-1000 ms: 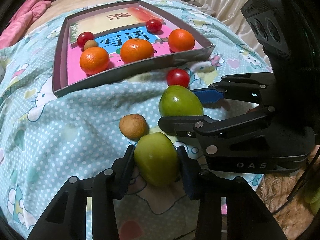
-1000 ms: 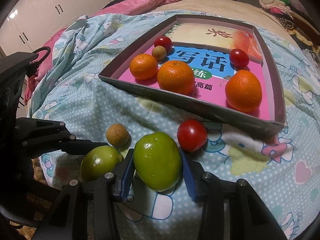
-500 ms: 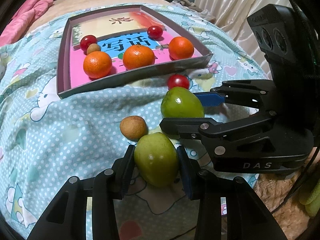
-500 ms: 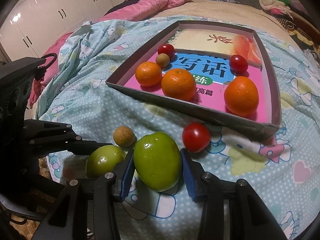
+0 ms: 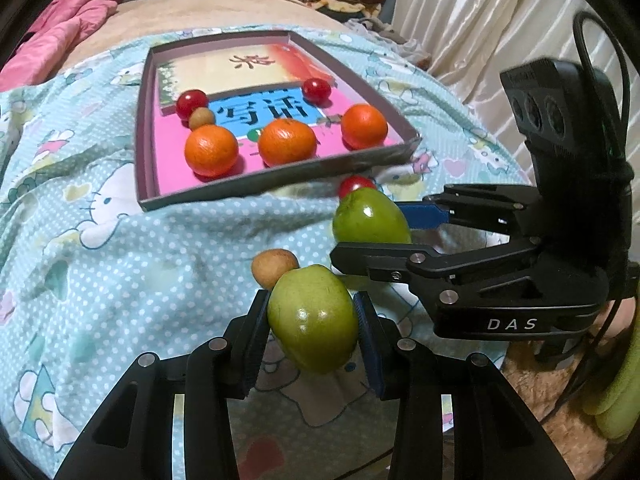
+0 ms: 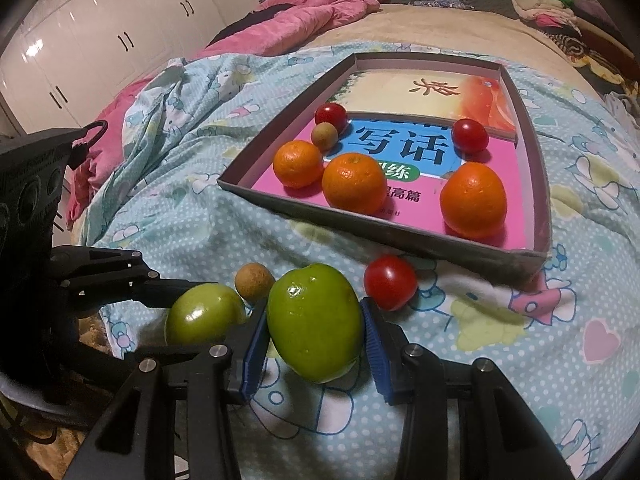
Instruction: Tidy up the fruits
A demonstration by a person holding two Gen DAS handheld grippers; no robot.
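Right tongs [image 5: 372,236] read "DAS" — grey tray [image 5: 280,172] book reads "写话".

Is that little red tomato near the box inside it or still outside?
Outside. The tomato lies on the blanket just in front of the box's near wall.

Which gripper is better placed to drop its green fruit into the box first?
Probably the right gripper: both grip a green fruit, but its fruit sits nearer the grey cardboard box wall.
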